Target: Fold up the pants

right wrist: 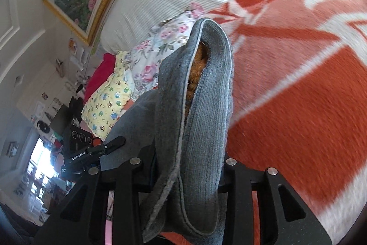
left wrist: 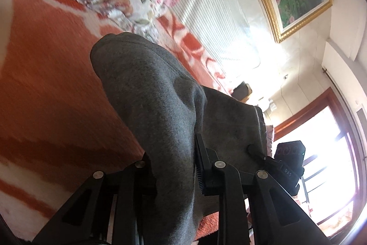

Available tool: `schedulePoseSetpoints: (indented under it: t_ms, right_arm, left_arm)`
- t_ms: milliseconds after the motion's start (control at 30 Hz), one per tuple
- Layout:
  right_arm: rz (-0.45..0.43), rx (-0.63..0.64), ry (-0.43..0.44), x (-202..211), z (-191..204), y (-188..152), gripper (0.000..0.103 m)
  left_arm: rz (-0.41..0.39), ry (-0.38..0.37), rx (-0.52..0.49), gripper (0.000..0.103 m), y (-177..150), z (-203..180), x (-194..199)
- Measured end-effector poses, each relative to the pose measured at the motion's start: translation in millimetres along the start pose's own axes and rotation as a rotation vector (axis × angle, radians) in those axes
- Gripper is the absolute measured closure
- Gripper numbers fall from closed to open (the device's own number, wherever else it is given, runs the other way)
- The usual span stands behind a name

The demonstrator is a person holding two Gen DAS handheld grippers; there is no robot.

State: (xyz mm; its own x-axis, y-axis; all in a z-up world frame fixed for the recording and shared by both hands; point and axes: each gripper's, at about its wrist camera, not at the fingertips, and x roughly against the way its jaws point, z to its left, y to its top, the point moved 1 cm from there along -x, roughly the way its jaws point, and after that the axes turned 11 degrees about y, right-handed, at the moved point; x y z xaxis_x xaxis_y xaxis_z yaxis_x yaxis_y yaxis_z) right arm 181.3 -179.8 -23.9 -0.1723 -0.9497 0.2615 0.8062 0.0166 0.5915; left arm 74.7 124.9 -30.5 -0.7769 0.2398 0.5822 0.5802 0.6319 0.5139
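While both tongs are clamped on cloth, the fold looks barely begun.
bed: orange-and-white fuzzy blanket [right wrist: 298, 88], fills 3 o'clock in the right view.
pants: grey knit pants [left wrist: 149, 93], soft, draped, raised off the blanket between both tongs; ribbed hem at right.
left tongs [left wrist: 174, 167]: pinched on pants.
right tongs [right wrist: 190, 167]: pinched on hem.
left to do: carry over, lay flat.
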Motion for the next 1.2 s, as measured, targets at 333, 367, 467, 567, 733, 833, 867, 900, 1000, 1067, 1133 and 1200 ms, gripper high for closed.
schedulePoseSetpoints:
  t_ms: [333,367,467,567,733,833,867,900,1000,1067,1133,1200]
  right_arm:
    - [0.016,0.02,0.024,-64.9,-11.1,55.3,0.067]
    - [0.017,0.016,0.024,-72.8,-14.6,63.0,0.067]
    - [0.029,0.017,0.018,-93.6,-24.0,81.3,0.067]
    - [0.056,0.021,0.006,-111.6,-36.0,94.0,0.067]
    - [0.127,-0.007,-0.044,-130.3,-64.9,97.6,0.056]
    - [0.173,-0.029,-0.12,-132.0,-81.4,93.6,0.047]
    - [0.178,-0.024,-0.138,-130.7,-85.4,91.9,0.046]
    - [0.179,-0.015,-0.146,-128.9,-87.8,90.9,0.043]
    - [0.171,0.014,-0.171,-122.1,-91.5,89.3,0.036]
    - [0.166,0.045,-0.197,-118.4,-94.1,88.2,0.034]
    - [0.174,0.061,-0.213,-120.2,-97.3,87.0,0.033]
    - [0.181,0.072,-0.225,-123.8,-98.6,85.5,0.033]
  left_arm:
    - [-0.069,0.062,-0.029,0.081,65.2,14.3,-11.9]
    - [-0.069,0.068,-0.023,0.081,73.0,17.5,-18.0]
    - [-0.068,0.093,-0.018,0.081,91.6,26.3,-33.7]
    - [-0.06,0.126,-0.026,0.081,102.8,33.7,-48.5]
    - [-0.04,0.196,-0.046,0.078,100.5,47.0,-57.2]
    - [-0.034,0.225,-0.037,0.071,95.2,58.3,-54.5]
    - [-0.034,0.247,-0.034,0.065,92.8,63.5,-51.8]
    - [-0.035,0.261,-0.033,0.057,91.4,66.2,-49.9]
    - [-0.043,0.284,-0.007,0.048,86.7,82.8,-42.4]
    - [-0.032,0.297,0.016,0.045,84.2,95.3,-42.3]
    - [-0.021,0.315,0.022,0.043,80.5,103.3,-44.7]
    - [-0.012,0.346,0.017,0.04,78.1,105.6,-48.5]
